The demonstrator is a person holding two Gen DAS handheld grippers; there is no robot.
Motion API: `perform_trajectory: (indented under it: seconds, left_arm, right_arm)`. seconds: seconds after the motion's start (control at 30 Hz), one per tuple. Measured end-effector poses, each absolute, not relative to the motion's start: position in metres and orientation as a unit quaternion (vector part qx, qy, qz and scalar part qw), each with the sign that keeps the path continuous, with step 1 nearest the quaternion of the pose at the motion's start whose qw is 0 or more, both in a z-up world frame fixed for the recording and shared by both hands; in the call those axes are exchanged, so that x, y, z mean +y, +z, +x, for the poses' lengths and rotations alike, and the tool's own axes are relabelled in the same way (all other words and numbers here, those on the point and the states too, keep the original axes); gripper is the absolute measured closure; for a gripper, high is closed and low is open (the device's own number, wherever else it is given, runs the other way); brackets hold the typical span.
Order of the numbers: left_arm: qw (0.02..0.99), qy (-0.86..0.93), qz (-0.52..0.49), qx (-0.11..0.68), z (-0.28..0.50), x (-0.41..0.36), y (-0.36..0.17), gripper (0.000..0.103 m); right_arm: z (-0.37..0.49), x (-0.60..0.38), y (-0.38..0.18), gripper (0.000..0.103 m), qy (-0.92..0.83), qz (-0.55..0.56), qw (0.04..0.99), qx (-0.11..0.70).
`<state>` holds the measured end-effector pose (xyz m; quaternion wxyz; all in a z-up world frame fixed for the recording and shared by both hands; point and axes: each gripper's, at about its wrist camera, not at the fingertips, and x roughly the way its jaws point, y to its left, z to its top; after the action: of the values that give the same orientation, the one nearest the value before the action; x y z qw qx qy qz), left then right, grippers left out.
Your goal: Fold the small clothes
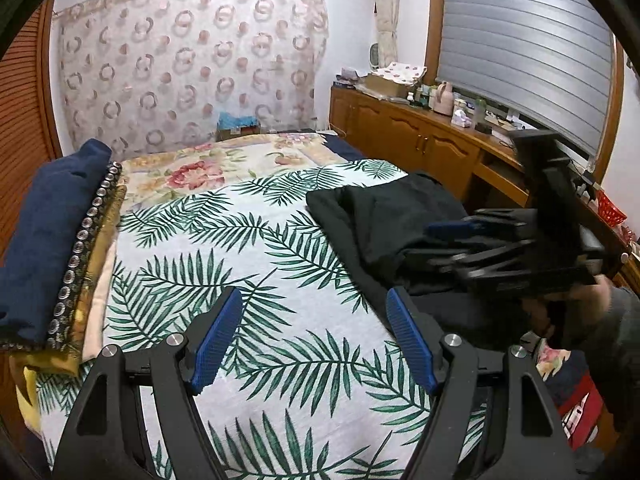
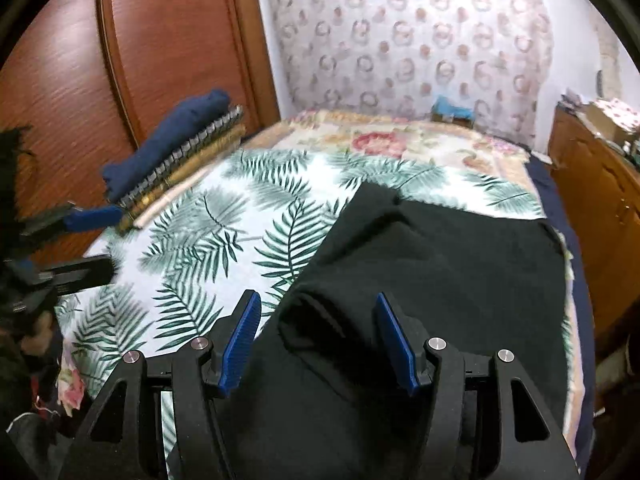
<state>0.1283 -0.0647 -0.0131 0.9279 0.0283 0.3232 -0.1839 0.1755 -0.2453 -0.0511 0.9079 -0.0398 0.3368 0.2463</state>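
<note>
A black garment lies rumpled on the right side of the palm-leaf sheet; it also shows in the left wrist view. My right gripper is open, its blue pads standing either side of a fold at the garment's near edge. In the left wrist view my right gripper is blurred over the garment. My left gripper is open and empty above the leaf sheet, left of the garment. It shows blurred at the left of the right wrist view.
A stack of folded clothes with a navy piece on top lies at the bed's left edge, also in the right wrist view. A floral blanket covers the far bed. A wooden cabinet with clutter runs along the right wall.
</note>
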Motion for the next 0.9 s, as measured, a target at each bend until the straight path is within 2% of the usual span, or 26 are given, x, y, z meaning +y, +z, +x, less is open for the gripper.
perform_trajectory:
  seconds: [0.3, 0.37, 0.4, 0.43, 0.47, 0.67, 0.9]
  left_arm:
    - [0.929, -0.181, 0.033, 0.321, 0.12, -0.063, -0.02, 0.028]
    - [0.929, -0.182, 0.031, 0.322, 0.12, -0.063, -0.021, 0.028]
    - [0.928, -0.183, 0.031, 0.322, 0.12, -0.063, -0.021, 0.028]
    - [0.928, -0.184, 0.031, 0.323, 0.12, -0.063, -0.022, 0.028]
    - [0.928, -0.184, 0.031, 0.323, 0.119, -0.063, -0.022, 0.028]
    - [0.926, -0.189, 0.027, 0.325, 0.119, -0.065, -0.025, 0.028]
    - [0.923, -0.195, 0.026, 0.33, 0.121, -0.071, -0.029, 0.028]
  right_arm:
    - [0.209, -0.228, -0.068, 0.041, 0.235, -0.083, 0.89, 0.382]
    - [0.212, -0.224, -0.069, 0.06, 0.23, -0.099, 0.888, 0.386]
    - [0.211, -0.222, -0.069, 0.075, 0.228, -0.104, 0.888, 0.387]
    - [0.211, -0.22, -0.066, 0.086, 0.226, -0.107, 0.887, 0.388]
    - [0.211, -0.223, -0.063, 0.09, 0.226, -0.105, 0.888, 0.387]
    - [0.205, -0.249, -0.026, 0.093, 0.213, -0.089, 0.909, 0.346]
    - [0.236, -0.3, 0.019, 0.093, 0.138, -0.095, 0.932, 0.322]
